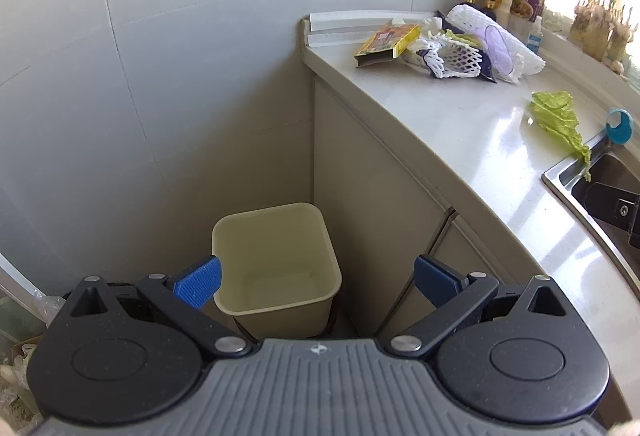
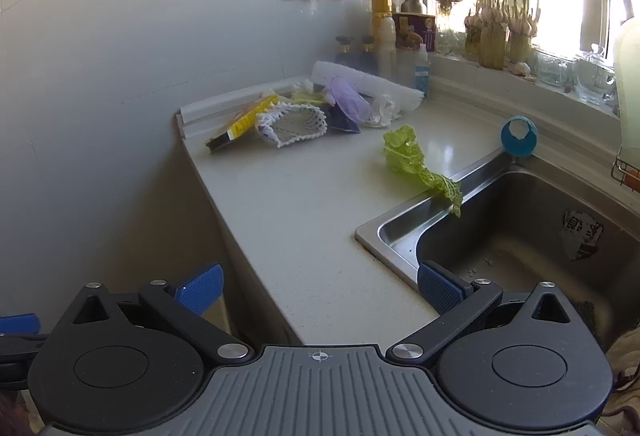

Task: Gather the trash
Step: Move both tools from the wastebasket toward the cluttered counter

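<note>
We find the bin (image 1: 276, 260) on the floor at six o'clock, tucked in the corner beside the counter (image 2: 304, 204). On the counter, the trash heap (image 2: 304, 116) sits at eleven o'clock by the wall — a lettuce leaf (image 2: 416, 164) lies apart at one o'clock (its tip overhanging the sink (image 2: 520, 236)).

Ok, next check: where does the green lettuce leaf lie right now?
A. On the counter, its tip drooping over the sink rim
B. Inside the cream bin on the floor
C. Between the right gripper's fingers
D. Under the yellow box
A: the lettuce leaf lies on the counter, its lower tip hanging over the sink rim; the bin looks empty.
</note>
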Motion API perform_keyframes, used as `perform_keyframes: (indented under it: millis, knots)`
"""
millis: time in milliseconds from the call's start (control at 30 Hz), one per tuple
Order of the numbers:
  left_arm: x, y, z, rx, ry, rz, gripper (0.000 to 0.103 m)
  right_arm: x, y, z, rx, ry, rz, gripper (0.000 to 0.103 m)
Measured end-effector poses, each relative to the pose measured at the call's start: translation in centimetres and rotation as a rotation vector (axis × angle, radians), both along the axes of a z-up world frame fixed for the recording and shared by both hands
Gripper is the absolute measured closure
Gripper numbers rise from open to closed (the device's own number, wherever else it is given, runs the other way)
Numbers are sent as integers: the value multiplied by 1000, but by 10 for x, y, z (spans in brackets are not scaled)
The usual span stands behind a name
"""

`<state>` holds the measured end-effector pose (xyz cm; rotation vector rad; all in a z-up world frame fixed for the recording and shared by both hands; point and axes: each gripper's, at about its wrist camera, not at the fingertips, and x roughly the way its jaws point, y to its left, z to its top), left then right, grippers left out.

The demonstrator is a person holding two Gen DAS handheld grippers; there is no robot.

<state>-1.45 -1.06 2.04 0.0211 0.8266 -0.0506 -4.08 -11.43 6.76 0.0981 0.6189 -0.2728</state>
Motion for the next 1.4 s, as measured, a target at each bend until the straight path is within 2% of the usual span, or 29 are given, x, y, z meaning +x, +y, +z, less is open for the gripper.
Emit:
perform_keyframes:
  millis: [300,567,933,1300,1400]
  knots:
    - [1,-2,-6,-21,6,-5,0,8,-3,1,-11,4,7,0]
    - [1,-6,-5,-11,12,-22,0,12,-4,5,-23,7,19,0]
    - [2,-6,-5,25,-8,-8,0,29,-5,-2,-22,62,8,0]
    - [7,-2,-4,17,10,-16,0,37,-1,-6,-25,76,32,0]
    - [7,-4,-4,39,-4,-10,0,38,-2,-6,-25,77,31,0]
